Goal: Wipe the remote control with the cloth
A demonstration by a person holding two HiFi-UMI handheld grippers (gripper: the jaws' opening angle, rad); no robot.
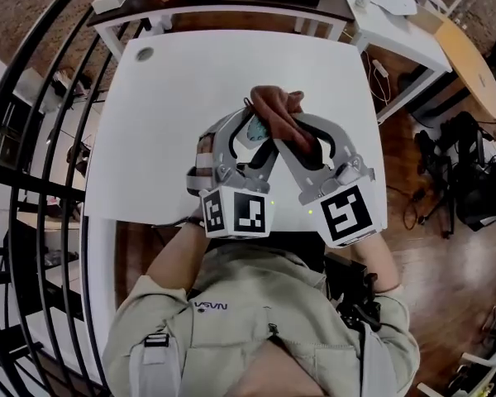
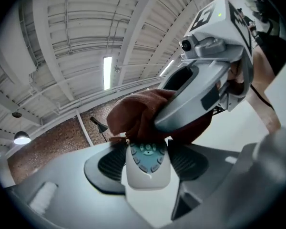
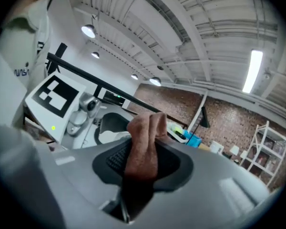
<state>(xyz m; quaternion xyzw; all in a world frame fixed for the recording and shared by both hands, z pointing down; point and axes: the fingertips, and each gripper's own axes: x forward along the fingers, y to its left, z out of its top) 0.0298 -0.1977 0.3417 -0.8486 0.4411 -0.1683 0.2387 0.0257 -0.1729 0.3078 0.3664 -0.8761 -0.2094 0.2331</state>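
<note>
Head view is taken up by a white rectangular table (image 1: 149, 122), over whose six o'clock half the two grippers are held with their tips brought together. A rust-brown terry cloth (image 3: 143, 147) is pinched between the jaws of the right gripper (image 1: 291, 135). A small white remote control with pale blue buttons (image 2: 147, 163) is clamped by the left gripper (image 1: 250, 139), and its twelve o'clock end is covered by the cloth.

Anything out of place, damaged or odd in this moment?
Nothing stands out. The left gripper is clamped on the remote control, the right gripper on the brown cloth, which is bunched against the remote's far end above the white table. No spill or damage shows.
</note>
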